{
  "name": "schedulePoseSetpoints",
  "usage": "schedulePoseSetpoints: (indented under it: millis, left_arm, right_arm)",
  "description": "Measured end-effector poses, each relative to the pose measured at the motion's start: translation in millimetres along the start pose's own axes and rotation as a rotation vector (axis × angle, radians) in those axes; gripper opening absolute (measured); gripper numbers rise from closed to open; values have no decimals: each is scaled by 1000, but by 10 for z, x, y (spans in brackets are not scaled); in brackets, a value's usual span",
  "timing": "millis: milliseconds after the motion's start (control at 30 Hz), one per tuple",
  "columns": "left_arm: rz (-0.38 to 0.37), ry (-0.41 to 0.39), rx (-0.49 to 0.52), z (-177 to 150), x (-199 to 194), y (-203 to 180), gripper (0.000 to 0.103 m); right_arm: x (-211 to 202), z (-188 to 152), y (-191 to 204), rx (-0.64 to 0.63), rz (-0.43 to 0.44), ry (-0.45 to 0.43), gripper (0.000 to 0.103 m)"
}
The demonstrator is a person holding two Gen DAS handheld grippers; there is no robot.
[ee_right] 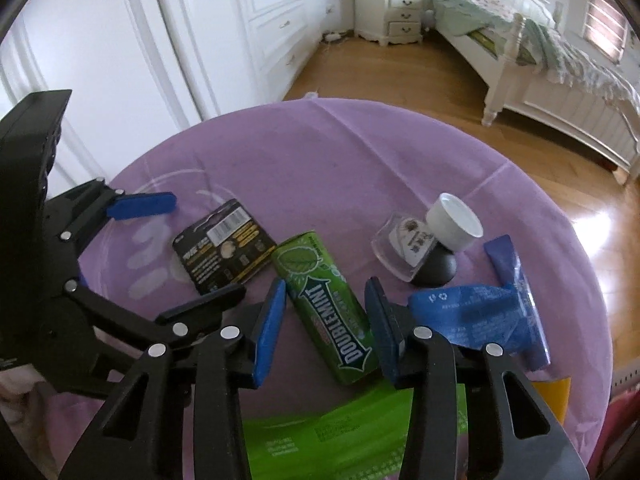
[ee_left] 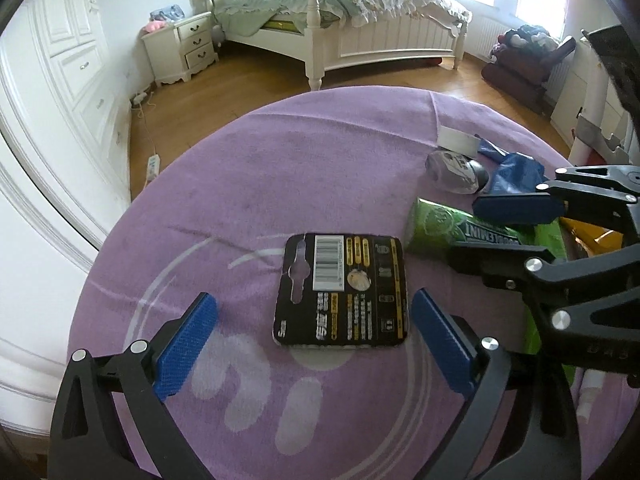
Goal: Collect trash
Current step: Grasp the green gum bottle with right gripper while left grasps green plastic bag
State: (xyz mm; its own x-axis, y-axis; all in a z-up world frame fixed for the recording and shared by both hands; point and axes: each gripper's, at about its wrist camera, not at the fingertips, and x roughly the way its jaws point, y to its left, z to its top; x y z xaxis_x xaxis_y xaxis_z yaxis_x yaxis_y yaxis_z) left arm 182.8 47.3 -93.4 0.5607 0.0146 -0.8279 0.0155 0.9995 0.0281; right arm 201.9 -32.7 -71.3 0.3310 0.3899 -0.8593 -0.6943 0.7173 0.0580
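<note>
A black battery card (ee_left: pixel 344 290) with a barcode lies flat on the purple cloth (ee_left: pixel 280 168). My left gripper (ee_left: pixel 314 316) is open, its blue pads on either side of the card's near end. A green Doublemint pack (ee_right: pixel 332 312) lies to its right. My right gripper (ee_right: pixel 326 304) is open around the pack, pads just off its sides. In the left wrist view the right gripper (ee_left: pixel 484 228) reaches in from the right over the pack (ee_left: pixel 444 222). The left gripper (ee_right: pixel 168 248) and the card (ee_right: pixel 224 252) show in the right wrist view.
A clear blister pack on a black base (ee_right: pixel 412 256), a white cup (ee_right: pixel 454 222) and a crumpled blue wrapper (ee_right: pixel 480 316) lie at the right of the round table. A green bag (ee_right: pixel 352 436) and a yellow piece (ee_right: pixel 554 400) lie near me. Bed (ee_left: pixel 360 20), nightstand and wardrobe stand beyond.
</note>
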Motion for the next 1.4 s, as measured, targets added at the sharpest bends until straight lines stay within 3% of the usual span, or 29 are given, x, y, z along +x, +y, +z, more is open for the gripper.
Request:
schedulePoseSetpoints:
  millis: [133,233,300,433,533,600,633,667,767,833,933,1000,1033,1133,1267,1333,1400]
  left_arm:
    - [1,-3,-8,-46,-32,15,96]
    - [9,-4,-21,-38,-7,66,97]
    - [22,-5,-39,-14,14,111,97]
    - [19,-4,-29,42,58,110,97]
    - [16,-39,-6,55,-3,110,63]
    - [0,-35,-15,29,-27,134,63]
    - [-6,-44,-16,-3,-52,143,57]
    - [-21,-66,-35,-44,-111,178,26]
    - [-165,-58,-138,-151,-229,329,12]
    - [-163,-72,-131,-218,-322,336,11]
    - [-180,-98,-124,-288,-445,285,12]
    - [-126,-110,-120,-266,-462,260,16]
    - [-102,-82,-123,-222,-409,248,25]
    - [-12,-59,-136,-93,-293,178,98]
    - [-5,-29,-83,10,-149,-10,98]
    - [45,1,-15,6,-21,-161,97]
    - [31,-12,-46,23,-23,-135,84]
  right_arm:
    - [72,11,15,-1,-12,10,45]
    - [14,-27,1,34,-15,-7,36]
    - [-163,-117,-31,102,15,-76,34]
    - [-792,-454,-206,329,209,-297,33]
    - [-1157,-777,-277,428,258,-389,32]
    - [-1322,-942,-324,463,269,-412,31]
    - [-1395,-1027,-351,479,266,-422,31]
    - [-1458,-1115,-374,495,262,-432,31]
    - [-1624,-1367,-478,551,265,-460,30]
    - [-1721,-1523,-517,574,256,-478,30]
    - [-1858,-1757,-606,617,248,-504,30]
    - [-1886,-1886,-610,637,242,-508,30]
    - [-1891,-1975,-621,654,243,-508,30]
    - [-1912,-2126,-619,670,237,-501,30]
    - [-1891,-2287,-599,684,241,-480,30]
    - [-1852,-2320,-564,689,246,-470,30]
    - [-1830,-2349,-555,692,249,-465,30]
